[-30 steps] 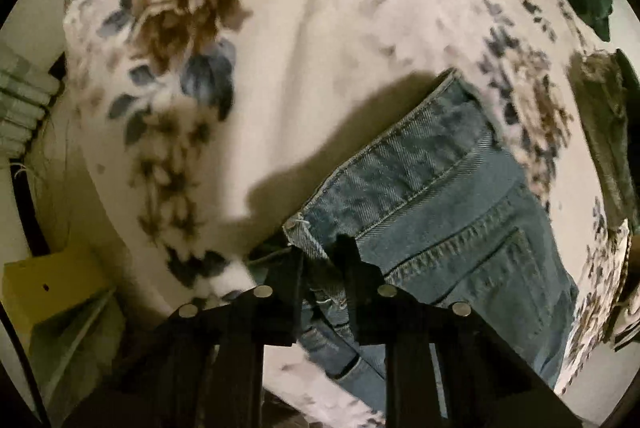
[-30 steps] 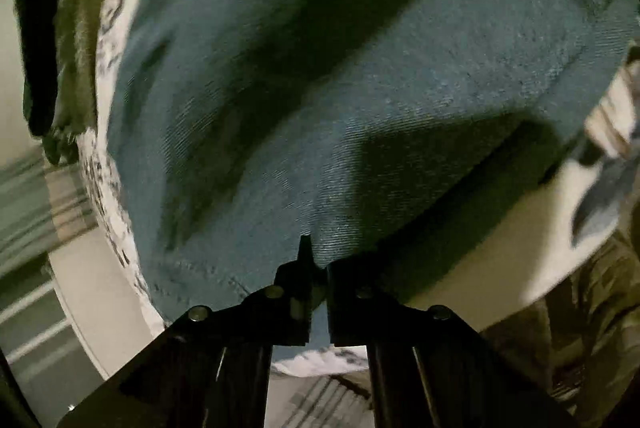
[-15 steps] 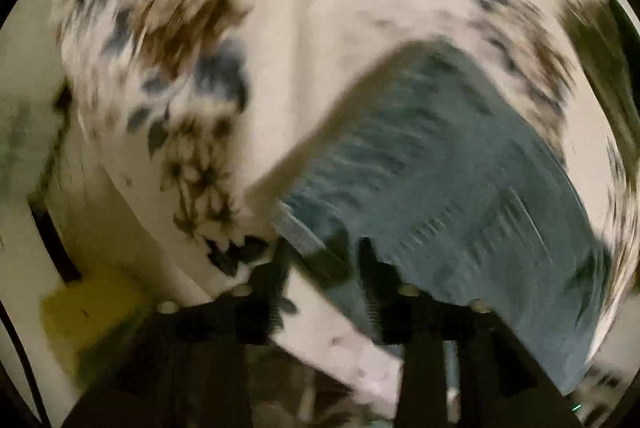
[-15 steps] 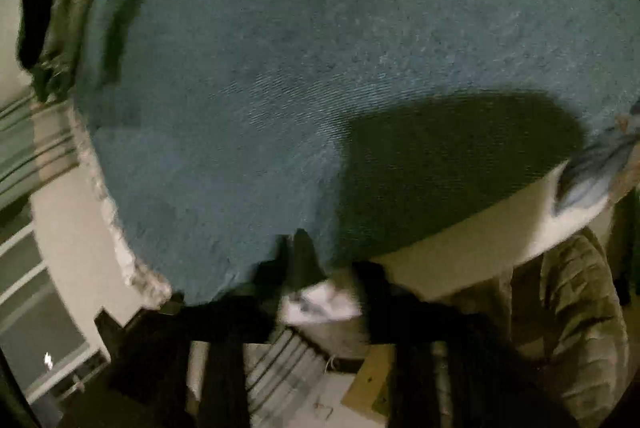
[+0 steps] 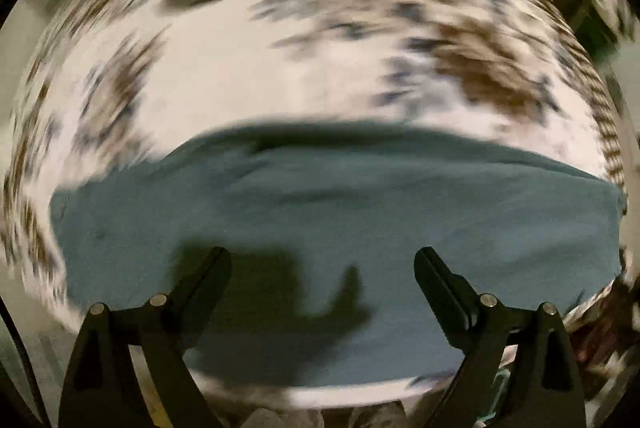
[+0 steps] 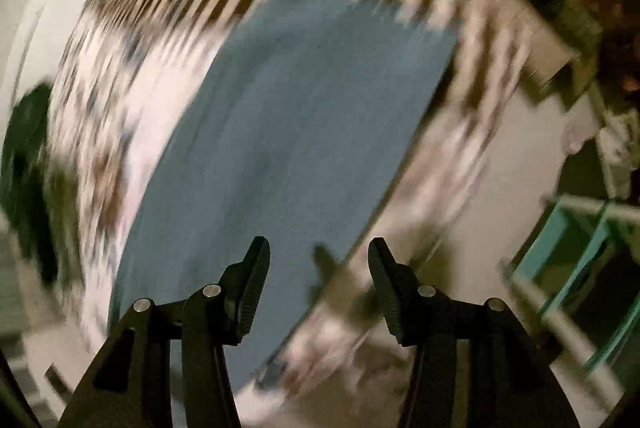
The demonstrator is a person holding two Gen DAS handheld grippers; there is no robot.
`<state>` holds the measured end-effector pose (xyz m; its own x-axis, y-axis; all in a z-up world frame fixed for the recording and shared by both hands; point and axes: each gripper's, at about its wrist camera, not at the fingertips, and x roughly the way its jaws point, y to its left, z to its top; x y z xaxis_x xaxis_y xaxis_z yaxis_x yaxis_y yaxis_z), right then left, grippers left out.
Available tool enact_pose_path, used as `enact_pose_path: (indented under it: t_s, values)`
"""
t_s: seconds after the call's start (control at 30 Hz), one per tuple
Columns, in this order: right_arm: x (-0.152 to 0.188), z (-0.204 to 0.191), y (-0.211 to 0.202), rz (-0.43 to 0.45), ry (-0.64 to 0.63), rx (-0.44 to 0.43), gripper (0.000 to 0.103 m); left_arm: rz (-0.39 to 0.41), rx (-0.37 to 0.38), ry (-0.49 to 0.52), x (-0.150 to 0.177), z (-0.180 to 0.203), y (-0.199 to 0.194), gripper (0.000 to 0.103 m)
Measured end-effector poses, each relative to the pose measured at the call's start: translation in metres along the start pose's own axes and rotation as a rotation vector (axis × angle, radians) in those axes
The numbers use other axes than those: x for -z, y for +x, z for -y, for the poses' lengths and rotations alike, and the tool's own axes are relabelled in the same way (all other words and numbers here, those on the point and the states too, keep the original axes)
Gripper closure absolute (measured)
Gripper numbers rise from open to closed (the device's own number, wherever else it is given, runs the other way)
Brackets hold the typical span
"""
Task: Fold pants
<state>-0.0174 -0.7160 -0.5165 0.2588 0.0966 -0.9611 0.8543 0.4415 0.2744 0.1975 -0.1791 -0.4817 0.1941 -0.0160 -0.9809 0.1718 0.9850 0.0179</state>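
The blue denim pants [image 5: 340, 212] lie flat as a wide band on the white floral bedspread [image 5: 248, 76]. My left gripper [image 5: 322, 260] is open and empty, above the near edge of the pants. In the right wrist view the pants [image 6: 296, 132] run as a long blue strip up the floral cover [image 6: 100, 116]. My right gripper [image 6: 318, 256] is open and empty, over the near right edge of the pants. Both views are motion-blurred.
A dark green garment [image 6: 24, 156] lies at the left edge of the bed. A teal-framed rack [image 6: 576, 252] stands on the right beside the bed. The floor [image 6: 512, 132] shows past the bed edge.
Both grippers were shut on denim edges; they have let go and opened wide. Both have swung away fast, and the pants now lie flat on the bed.
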Motion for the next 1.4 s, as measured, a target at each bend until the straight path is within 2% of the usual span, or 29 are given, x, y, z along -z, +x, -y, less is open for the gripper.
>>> enact_pose_path:
  t_s: [0.03, 0.1, 0.13, 0.2, 0.23, 0.27, 0.3, 0.37, 0.43, 0.5, 0.53, 0.57, 0.6, 0.63, 0.67, 0.7, 0.77, 0.83, 0.93, 1.0, 1.07, 1.17, 1.3, 1.33, 1.37, 1.4]
  values:
    - [-0.026, 0.01, -0.003, 0.023, 0.008, 0.013, 0.049, 0.009, -0.004, 0.033, -0.01, 0.023, 0.001, 0.01]
    - [-0.069, 0.018, -0.005, 0.045, -0.027, 0.037, 0.049, 0.012, -0.003, 0.062, -0.024, 0.046, 0.005, 0.01]
    - [-0.081, 0.016, 0.001, 0.031, -0.065, 0.071, 0.049, 0.009, -0.009, 0.073, -0.031, 0.054, 0.009, 0.01]
    - [-0.112, 0.024, 0.028, -0.064, -0.095, 0.138, 0.049, -0.002, -0.036, 0.079, -0.038, 0.068, 0.017, 0.01]
    - [-0.117, 0.028, 0.037, -0.091, -0.077, 0.126, 0.051, -0.01, -0.047, 0.074, -0.037, 0.07, 0.017, 0.01]
    - [-0.122, 0.034, 0.049, -0.128, -0.054, 0.105, 0.069, -0.02, -0.058, 0.065, -0.038, 0.07, 0.021, 0.01]
    - [-0.126, 0.037, 0.056, -0.141, -0.053, 0.11, 0.082, -0.036, -0.071, 0.049, -0.038, 0.067, 0.024, 0.01]
    - [-0.13, 0.041, 0.061, -0.119, -0.1, 0.134, 0.088, -0.051, -0.099, 0.016, -0.034, 0.058, 0.03, 0.01]
    - [-0.131, 0.041, 0.06, -0.125, -0.096, 0.147, 0.089, -0.084, -0.11, -0.051, -0.028, 0.038, 0.033, 0.01]
    - [-0.124, 0.014, 0.06, -0.146, -0.13, 0.216, 0.084, -0.105, -0.107, -0.121, -0.023, 0.016, 0.032, 0.01]
    - [-0.116, -0.002, 0.052, -0.151, -0.167, 0.225, 0.084, -0.111, -0.108, -0.159, -0.02, 0.002, 0.03, 0.01]
    - [-0.105, -0.026, 0.041, -0.151, -0.243, 0.203, 0.079, -0.109, -0.115, -0.183, -0.018, -0.009, 0.026, 0.01]
    - [-0.093, -0.048, 0.034, -0.157, -0.307, 0.181, 0.065, -0.103, -0.124, -0.209, -0.015, -0.022, 0.022, 0.01]
    - [-0.078, -0.072, 0.029, -0.173, -0.373, 0.147, 0.057, -0.096, -0.136, -0.243, -0.013, -0.04, 0.017, 0.01]
    - [-0.055, -0.107, 0.026, -0.22, -0.461, 0.065, 0.046, -0.094, -0.151, -0.268, -0.012, -0.053, 0.013, 0.01]
    - [-0.038, -0.131, 0.029, -0.266, -0.516, 0.004, 0.041, -0.092, -0.167, -0.29, -0.011, -0.066, 0.011, 0.01]
    - [0.005, -0.196, 0.045, -0.394, -0.653, -0.121, 0.041, -0.083, -0.207, -0.329, -0.012, -0.095, 0.009, 0.01]
    - [0.055, -0.273, 0.066, -0.481, -0.821, -0.204, 0.041, -0.09, -0.259, -0.35, -0.015, -0.124, 0.014, 0.01]
    - [0.112, -0.358, 0.1, -0.556, -1.02, -0.239, 0.041, -0.104, -0.293, -0.396, -0.018, -0.166, 0.025, 0.01]
    - [0.147, -0.402, 0.131, -0.64, -1.117, -0.224, 0.041, -0.11, -0.315, -0.411, -0.02, -0.192, 0.035, 0.01]
    - [0.182, -0.434, 0.154, -0.707, -1.204, -0.229, 0.041, -0.13, -0.295, -0.436, -0.019, -0.212, 0.042, 0.01]
    - [0.216, -0.455, 0.179, -0.753, -1.274, -0.202, 0.041, -0.161, -0.262, -0.476, -0.016, -0.236, 0.053, 0.01]
    - [0.245, -0.467, 0.201, -0.841, -1.22, -0.236, 0.04, -0.193, -0.214, -0.477, -0.015, -0.25, 0.072, 0.01]
    - [0.254, -0.47, 0.203, -0.855, -1.24, -0.248, 0.04, -0.196, -0.206, -0.475, -0.015, -0.252, 0.075, 0.008]
    - [0.265, -0.471, 0.203, -0.82, -1.287, -0.219, 0.045, -0.197, -0.201, -0.471, -0.014, -0.252, 0.077, 0.008]
    - [0.273, -0.472, 0.202, -0.77, -1.348, -0.149, 0.075, -0.2, -0.195, -0.46, -0.014, -0.253, 0.08, 0.008]
